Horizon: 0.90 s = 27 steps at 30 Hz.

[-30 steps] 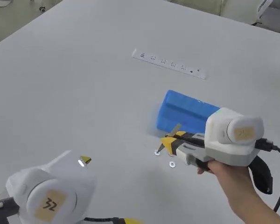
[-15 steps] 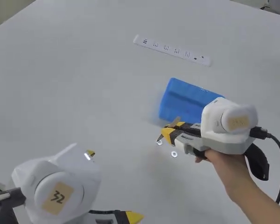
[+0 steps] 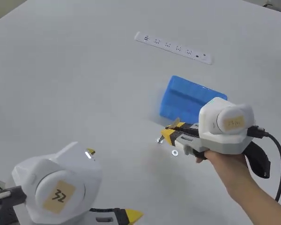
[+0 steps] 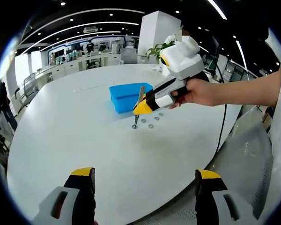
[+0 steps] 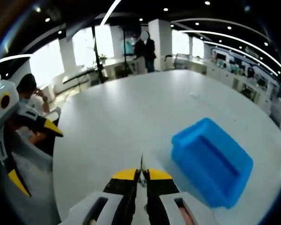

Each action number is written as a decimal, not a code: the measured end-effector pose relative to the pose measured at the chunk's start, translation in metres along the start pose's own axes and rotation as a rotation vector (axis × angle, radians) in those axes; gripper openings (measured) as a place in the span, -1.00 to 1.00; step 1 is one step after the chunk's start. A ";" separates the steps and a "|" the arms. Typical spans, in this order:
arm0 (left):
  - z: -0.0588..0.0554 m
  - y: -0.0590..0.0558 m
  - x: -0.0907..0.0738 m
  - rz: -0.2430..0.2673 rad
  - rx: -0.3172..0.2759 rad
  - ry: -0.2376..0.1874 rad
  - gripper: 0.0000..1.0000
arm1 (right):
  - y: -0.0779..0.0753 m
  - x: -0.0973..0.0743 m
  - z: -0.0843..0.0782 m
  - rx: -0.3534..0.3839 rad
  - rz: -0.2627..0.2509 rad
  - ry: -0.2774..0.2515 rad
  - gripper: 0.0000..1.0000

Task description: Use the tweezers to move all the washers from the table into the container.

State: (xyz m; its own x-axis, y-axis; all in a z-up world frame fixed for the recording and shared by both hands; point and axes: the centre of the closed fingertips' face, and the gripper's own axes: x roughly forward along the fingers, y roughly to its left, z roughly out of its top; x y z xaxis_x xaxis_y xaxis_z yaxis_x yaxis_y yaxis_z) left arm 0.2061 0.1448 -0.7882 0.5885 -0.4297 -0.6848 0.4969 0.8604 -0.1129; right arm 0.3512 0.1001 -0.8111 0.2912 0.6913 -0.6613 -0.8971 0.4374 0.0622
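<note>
Right gripper, clamping thin metal tweezers, is still holding their tips at a small silver washer just ahead, not lifting yet.

The right tool hides the container's corner.

Head view: high over table, facing down on container, mid-distance. Left gripper view: low, well back from container, facing it across table. Right gripper view: low, close beside container, facing past it. All three share container; head and left gripper views share right gripper.
</note>
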 end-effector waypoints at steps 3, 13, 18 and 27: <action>0.000 0.000 0.000 0.000 -0.001 -0.001 0.81 | -0.001 0.001 0.001 0.011 0.005 -0.001 -0.94; 0.001 0.001 0.002 0.007 0.014 -0.035 0.88 | 0.004 -0.001 0.000 0.008 0.012 0.014 -0.94; 0.005 0.004 0.001 0.025 0.014 -0.061 0.85 | 0.003 0.001 -0.002 0.006 0.005 0.020 -0.94; 0.001 0.005 0.004 0.044 0.066 -0.040 0.87 | 0.006 0.004 0.000 0.005 -0.005 0.009 -0.95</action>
State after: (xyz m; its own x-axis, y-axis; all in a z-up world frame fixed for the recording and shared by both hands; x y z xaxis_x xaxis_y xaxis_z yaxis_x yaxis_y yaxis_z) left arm 0.2111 0.1470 -0.7909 0.6352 -0.4036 -0.6585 0.5103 0.8593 -0.0344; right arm 0.3474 0.1053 -0.8128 0.2930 0.6839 -0.6681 -0.8938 0.4440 0.0625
